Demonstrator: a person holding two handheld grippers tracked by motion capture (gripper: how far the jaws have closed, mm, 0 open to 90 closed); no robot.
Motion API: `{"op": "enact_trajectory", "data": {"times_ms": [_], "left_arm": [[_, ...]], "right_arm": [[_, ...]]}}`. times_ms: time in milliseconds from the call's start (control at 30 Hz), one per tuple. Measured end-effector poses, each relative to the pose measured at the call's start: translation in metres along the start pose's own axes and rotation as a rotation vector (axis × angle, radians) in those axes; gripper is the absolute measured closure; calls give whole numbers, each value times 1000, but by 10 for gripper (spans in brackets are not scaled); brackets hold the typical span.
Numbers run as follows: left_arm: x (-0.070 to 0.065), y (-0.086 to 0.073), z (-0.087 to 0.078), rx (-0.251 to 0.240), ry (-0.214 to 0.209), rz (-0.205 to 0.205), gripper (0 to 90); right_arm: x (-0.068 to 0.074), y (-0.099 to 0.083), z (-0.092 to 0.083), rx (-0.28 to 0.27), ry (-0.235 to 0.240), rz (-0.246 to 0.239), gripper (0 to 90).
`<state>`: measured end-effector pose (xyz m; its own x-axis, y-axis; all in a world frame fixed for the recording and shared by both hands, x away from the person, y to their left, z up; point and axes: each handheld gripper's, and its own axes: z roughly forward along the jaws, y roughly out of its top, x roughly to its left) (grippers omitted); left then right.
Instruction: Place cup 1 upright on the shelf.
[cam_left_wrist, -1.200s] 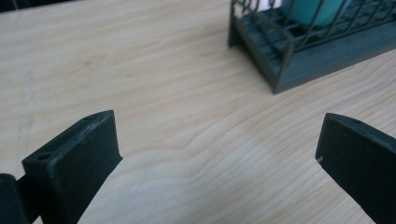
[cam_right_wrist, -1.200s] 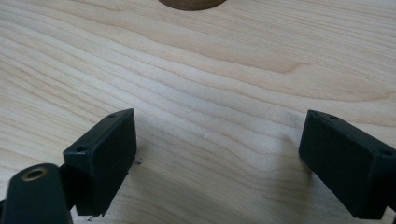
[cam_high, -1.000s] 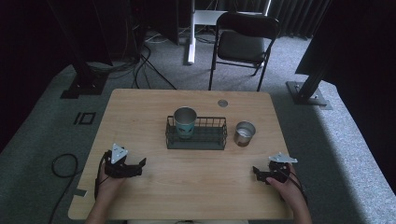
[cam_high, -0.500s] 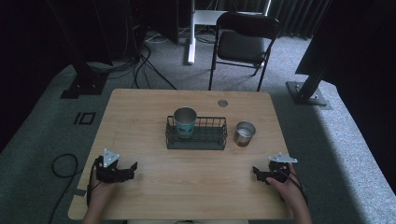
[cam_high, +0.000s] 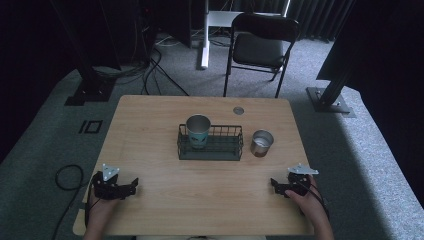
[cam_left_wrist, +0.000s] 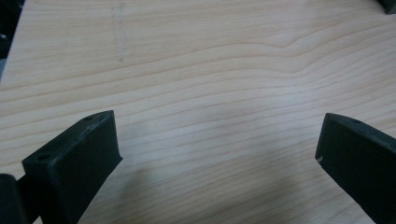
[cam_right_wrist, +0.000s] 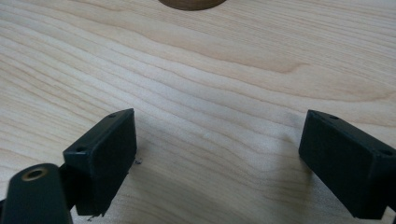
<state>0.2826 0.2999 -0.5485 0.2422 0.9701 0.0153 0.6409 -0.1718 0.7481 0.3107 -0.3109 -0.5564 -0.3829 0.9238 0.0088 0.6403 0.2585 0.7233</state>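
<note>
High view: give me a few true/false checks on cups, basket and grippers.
1. A cup stands in the basket. True.
2. The second cup is also in the basket. False: it stands on the table, right of the basket.
3. The left gripper holds a cup. False: it is open, nothing between its fingers.
4. The right gripper is open. True.

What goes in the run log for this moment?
left gripper: open, empty, near table edge | right gripper: open, empty | teal cup: in wire basket | metal cup: beside basket
</note>
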Motion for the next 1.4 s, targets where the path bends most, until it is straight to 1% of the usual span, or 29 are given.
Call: {"op": "enact_trajectory", "data": {"times_ms": [100, 233, 300, 367, 433, 467, 1400], "left_arm": [[2, -2, 2, 10, 3, -9, 4], [2, -2, 3, 28, 13, -4, 4], [1, -2, 4, 48, 15, -4, 4], [0, -2, 6, 76, 32, -3, 4], [0, -1, 7, 89, 21, -18, 4], [1, -1, 8, 91, 21, -29, 4], [1, 0, 9, 92, 16, -25, 4]], "right_arm": [[0, 0, 0, 0, 0, 0, 109], [0, 0, 0, 0, 0, -1, 109], [0, 0, 0, 0, 0, 0, 109], [0, 0, 0, 0, 0, 0, 109], [0, 0, 0, 0, 0, 0, 109], [0, 0, 0, 0, 0, -1, 109], [0, 0, 0, 1, 0, -1, 110]]}}
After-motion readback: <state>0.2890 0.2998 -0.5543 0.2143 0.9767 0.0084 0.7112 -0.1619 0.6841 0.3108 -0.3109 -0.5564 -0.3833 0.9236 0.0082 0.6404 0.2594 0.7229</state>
